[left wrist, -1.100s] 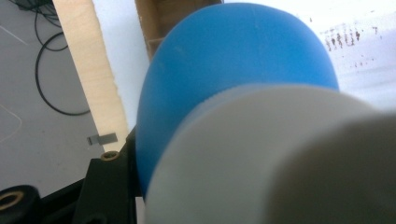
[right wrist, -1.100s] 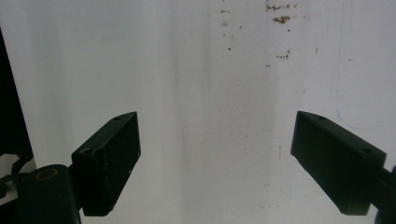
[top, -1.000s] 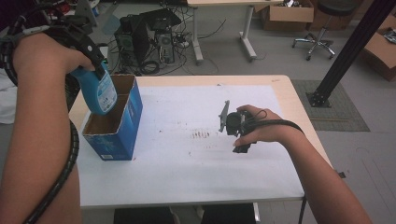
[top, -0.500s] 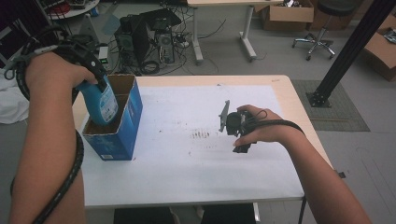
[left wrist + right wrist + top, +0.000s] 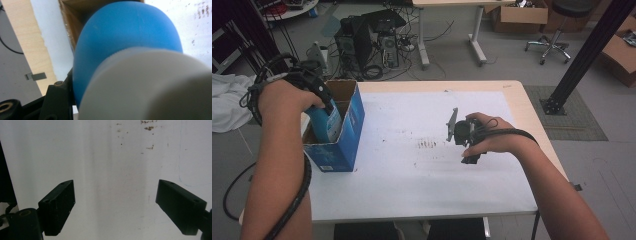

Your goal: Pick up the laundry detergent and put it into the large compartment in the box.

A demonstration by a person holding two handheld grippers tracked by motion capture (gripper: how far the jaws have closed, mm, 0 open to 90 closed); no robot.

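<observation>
At the left of the high view, the left gripper (image 5: 314,90) has its fingers closed on a blue plastic bottle with a white cap (image 5: 328,122), lowered into the open blue cardboard box (image 5: 349,132), probably for packing. The right gripper (image 5: 462,131) rests mid-frame, fingers wide apart and empty, over the stained white table (image 5: 412,180). Computers and cables sit behind.

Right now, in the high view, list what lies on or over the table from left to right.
Left gripper holding the blue bottle → open blue cardboard box → brown stains on the white tabletop → right gripper.
</observation>
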